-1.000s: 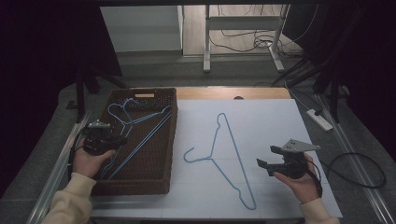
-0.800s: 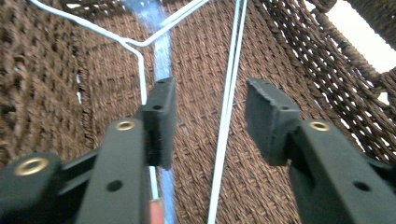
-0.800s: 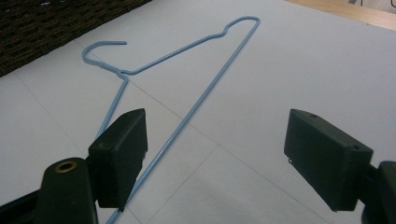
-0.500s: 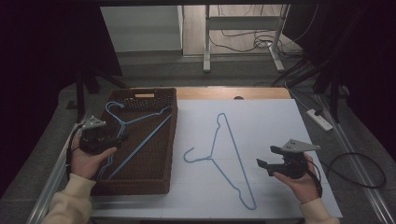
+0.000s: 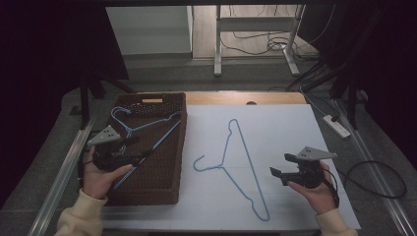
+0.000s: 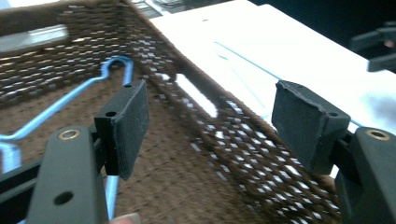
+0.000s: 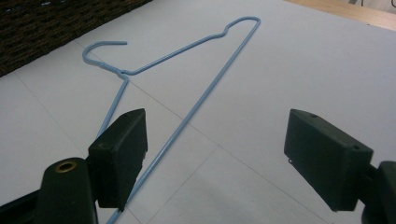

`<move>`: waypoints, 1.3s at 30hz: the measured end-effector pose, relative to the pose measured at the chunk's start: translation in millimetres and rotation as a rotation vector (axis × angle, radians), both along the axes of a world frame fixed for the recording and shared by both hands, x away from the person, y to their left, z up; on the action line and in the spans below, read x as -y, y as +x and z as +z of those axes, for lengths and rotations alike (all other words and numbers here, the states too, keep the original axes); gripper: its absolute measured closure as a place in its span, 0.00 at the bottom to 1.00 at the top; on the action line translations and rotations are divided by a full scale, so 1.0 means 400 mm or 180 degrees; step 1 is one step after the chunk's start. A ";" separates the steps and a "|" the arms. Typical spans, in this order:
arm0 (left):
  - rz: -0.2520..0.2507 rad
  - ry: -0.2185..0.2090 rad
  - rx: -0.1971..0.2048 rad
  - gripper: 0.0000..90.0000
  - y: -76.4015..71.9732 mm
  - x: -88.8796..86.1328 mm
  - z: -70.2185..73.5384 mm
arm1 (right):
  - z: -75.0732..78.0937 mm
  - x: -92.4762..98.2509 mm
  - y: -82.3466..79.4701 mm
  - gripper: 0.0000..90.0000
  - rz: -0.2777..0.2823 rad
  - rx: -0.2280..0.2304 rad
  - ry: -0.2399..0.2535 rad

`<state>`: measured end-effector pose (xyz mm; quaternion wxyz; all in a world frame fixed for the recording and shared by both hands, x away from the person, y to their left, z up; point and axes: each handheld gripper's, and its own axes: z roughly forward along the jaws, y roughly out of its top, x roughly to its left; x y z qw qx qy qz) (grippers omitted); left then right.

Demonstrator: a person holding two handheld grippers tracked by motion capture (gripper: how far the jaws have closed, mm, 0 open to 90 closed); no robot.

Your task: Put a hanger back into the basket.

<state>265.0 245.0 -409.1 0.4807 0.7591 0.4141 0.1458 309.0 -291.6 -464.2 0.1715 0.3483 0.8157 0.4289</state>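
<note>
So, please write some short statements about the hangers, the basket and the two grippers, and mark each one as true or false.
1. A blue wire hanger lies flat on the white sheet. True.
2. The left gripper is shut on a hanger. False: its jaws have just been opening, and nothing is between the pads.
3. The brown woven basket holds blue hangers. True.
4. The right gripper grips the hanger on the sheet. False: its jaws stand open, and it holds nothing.
5. The basket stands to the right of the white sheet. False: in the high view it stands at its left.
</note>
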 end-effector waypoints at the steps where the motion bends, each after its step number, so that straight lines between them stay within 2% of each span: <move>1: -0.0022 -0.0003 0.0000 0.31 -0.002 0.006 -0.002 | 0.001 0.000 0.000 0.25 0.0003 -0.0001 0.0000; 7: -0.0095 -0.0089 0.0053 0.31 -0.023 0.027 -0.011 | 0.000 -0.002 0.000 0.25 0.0024 0.0002 0.0004; 11: -0.0152 -0.0064 0.0096 0.31 -0.036 0.041 -0.021 | 0.000 -0.005 0.003 0.25 0.0033 -0.0001 -0.0013; 19: -0.0151 -0.0068 0.0154 0.31 -0.051 0.047 -0.033 | 0.002 -0.009 -0.001 0.26 0.0043 0.0017 -0.0006; 28: -0.0200 -0.0099 0.0220 0.31 -0.079 0.061 -0.043 | -0.006 -0.032 0.009 0.26 0.0101 -0.0028 -0.0110; 34: -0.0247 -0.0069 0.0187 0.31 -0.089 0.076 -0.058 | -0.006 -0.071 0.032 0.32 0.0188 -0.0058 -0.0263; 36: -0.0254 -0.0050 0.0184 0.31 -0.090 0.079 -0.062 | -0.005 -0.092 0.055 0.37 0.0219 -0.0102 -0.0333; 39: -0.0240 -0.0054 0.0173 0.31 -0.088 0.080 -0.066 | -0.004 -0.105 0.077 0.43 0.0242 -0.0148 -0.0353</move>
